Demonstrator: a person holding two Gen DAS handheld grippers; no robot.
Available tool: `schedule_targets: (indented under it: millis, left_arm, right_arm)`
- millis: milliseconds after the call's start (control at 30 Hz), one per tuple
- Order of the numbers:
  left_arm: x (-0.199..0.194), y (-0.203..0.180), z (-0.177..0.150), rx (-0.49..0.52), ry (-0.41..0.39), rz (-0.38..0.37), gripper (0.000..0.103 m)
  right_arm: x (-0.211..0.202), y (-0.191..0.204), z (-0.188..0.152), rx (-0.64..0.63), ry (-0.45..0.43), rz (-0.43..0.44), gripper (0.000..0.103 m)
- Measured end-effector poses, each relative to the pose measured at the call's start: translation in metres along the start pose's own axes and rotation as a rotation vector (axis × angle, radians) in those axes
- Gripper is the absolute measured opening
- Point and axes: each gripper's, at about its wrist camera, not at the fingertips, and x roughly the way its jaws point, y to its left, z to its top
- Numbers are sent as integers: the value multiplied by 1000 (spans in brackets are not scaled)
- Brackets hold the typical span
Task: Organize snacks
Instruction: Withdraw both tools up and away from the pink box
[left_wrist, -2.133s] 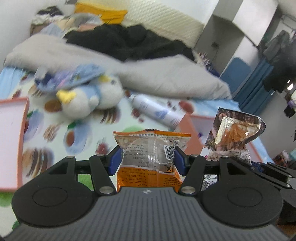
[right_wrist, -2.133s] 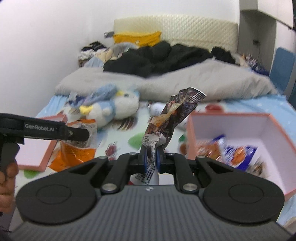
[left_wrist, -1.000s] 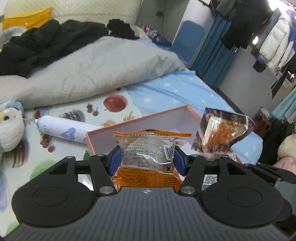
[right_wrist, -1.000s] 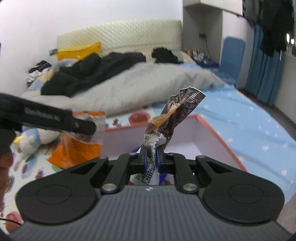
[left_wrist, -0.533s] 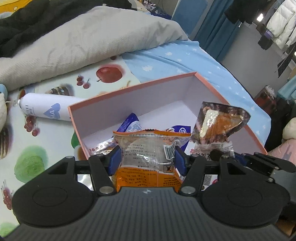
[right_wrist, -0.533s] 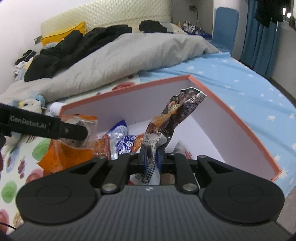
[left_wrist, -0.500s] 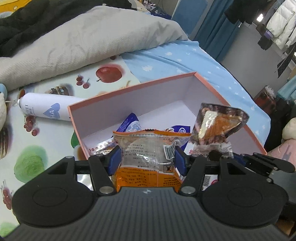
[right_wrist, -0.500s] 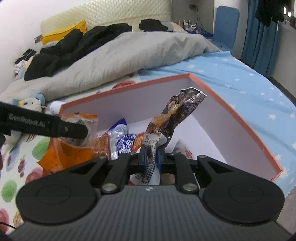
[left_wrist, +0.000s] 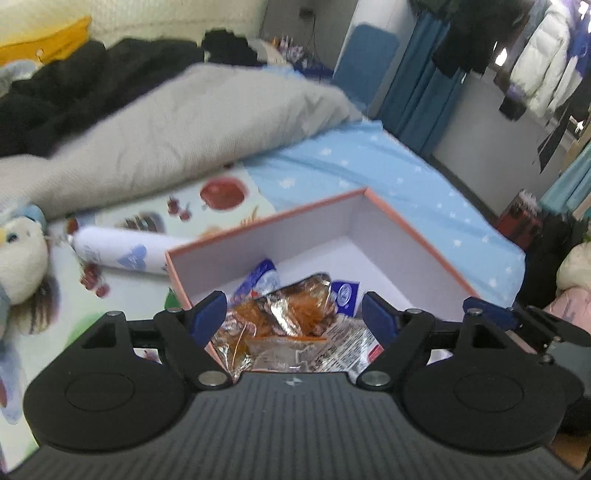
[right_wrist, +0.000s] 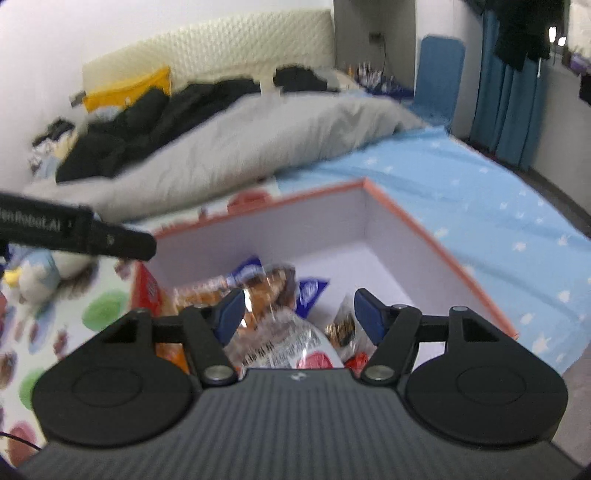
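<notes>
- Crinkled foil-and-orange snack packets (left_wrist: 284, 325) lie heaped at the near end of the salmon-rimmed, white-walled cardboard box (left_wrist: 413, 232), among blue-and-white wrappers (right_wrist: 310, 290).
- Left gripper (left_wrist: 295, 317): jaws opening, blue pads wide apart above the heap, pressing on no packet.
- Right gripper (right_wrist: 299, 312): jaws opening, pads clear of the packets below (motion blur hides finer detail).
- The box sits on a fruit-print sheet (left_wrist: 122, 295); a white cylindrical bottle (left_wrist: 118, 251) lies just beside its left wall.
- A grey quilt (left_wrist: 177, 140) lies beyond; a white plush toy (left_wrist: 18, 254) rests at far left.
</notes>
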Motion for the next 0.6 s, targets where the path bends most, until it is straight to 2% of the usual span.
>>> schedule_targets:
  millis: [167, 333, 467, 600]
  left_arm:
    - [-60, -8, -3, -13, -94, -26, 84]
    - [-115, -19, -15, 19, -159, -24, 84]
    - [-154, -25, -26, 42, -205, -31, 84]
    - [-187, -28, -46, 54, -247, -30, 84]
  right_arm:
    - [-51, 10, 21, 22, -80, 2, 67]
    - [-99, 20, 27, 30, -155, -1, 67]
    - [-133, 32, 25, 17, -212, -20, 67]
    - [-160, 39, 12, 27, -231, -6, 67]
